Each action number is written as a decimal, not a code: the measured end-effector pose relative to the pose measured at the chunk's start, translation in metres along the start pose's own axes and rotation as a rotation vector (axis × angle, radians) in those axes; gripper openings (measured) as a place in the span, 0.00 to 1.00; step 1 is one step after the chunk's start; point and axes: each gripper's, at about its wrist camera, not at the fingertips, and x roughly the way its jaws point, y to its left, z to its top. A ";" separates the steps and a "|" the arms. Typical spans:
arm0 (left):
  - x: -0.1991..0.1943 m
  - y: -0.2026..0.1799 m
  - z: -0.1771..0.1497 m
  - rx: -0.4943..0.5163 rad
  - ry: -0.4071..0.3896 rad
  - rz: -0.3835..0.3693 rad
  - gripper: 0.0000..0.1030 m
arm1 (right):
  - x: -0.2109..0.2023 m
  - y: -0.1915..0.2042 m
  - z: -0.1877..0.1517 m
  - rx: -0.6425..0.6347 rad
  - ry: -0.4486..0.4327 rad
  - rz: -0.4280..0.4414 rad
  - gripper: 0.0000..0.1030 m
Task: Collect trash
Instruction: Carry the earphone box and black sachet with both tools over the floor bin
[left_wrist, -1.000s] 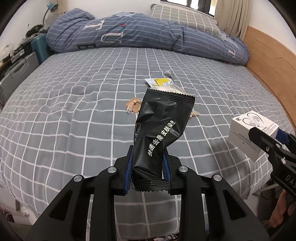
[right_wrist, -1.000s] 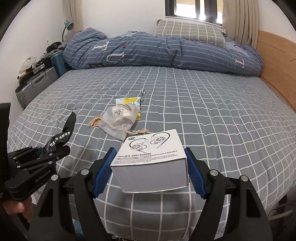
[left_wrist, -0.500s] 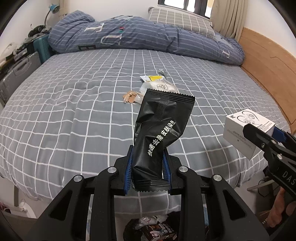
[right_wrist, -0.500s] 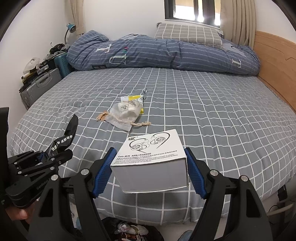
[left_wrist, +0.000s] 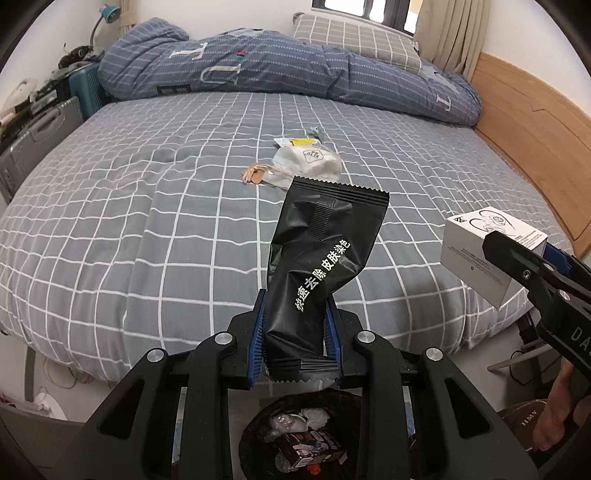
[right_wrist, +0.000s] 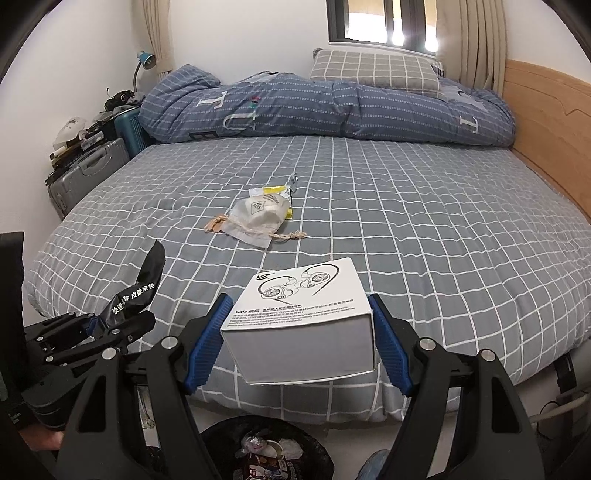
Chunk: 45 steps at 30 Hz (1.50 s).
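Observation:
My left gripper (left_wrist: 295, 325) is shut on a black foil wrapper (left_wrist: 321, 254) with white Chinese text, held upright over the foot of the bed; it also shows in the right wrist view (right_wrist: 138, 286). My right gripper (right_wrist: 299, 339) is shut on a white earphone box (right_wrist: 301, 314), which also shows in the left wrist view (left_wrist: 484, 251). A black-lined trash bin (left_wrist: 303, 435) holding several scraps stands on the floor below both grippers, also in the right wrist view (right_wrist: 266, 450). A white drawstring pouch (right_wrist: 260, 212), a yellow packet (right_wrist: 273, 190) and a tan tag (right_wrist: 216, 225) lie mid-bed.
The bed (right_wrist: 424, 236) has a grey checked sheet, with a rolled blue duvet (right_wrist: 314, 110) and a pillow at the far end. A wooden headboard (right_wrist: 546, 122) runs along the right. Suitcases (right_wrist: 85, 173) and clutter stand at the left. Cables lie on the floor at the right.
Both grippers have drawn back from the bed with their loads. The bed edge and the trash bin below have come into view.

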 end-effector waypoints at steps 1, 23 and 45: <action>-0.001 0.001 -0.001 -0.002 0.000 -0.001 0.26 | -0.002 0.000 -0.001 0.003 0.000 0.000 0.69; -0.050 0.002 -0.056 -0.063 0.008 -0.016 0.26 | -0.045 0.010 -0.053 0.031 0.048 0.021 0.69; -0.044 -0.014 -0.127 -0.046 0.160 0.007 0.26 | -0.061 -0.004 -0.119 0.070 0.177 -0.044 0.69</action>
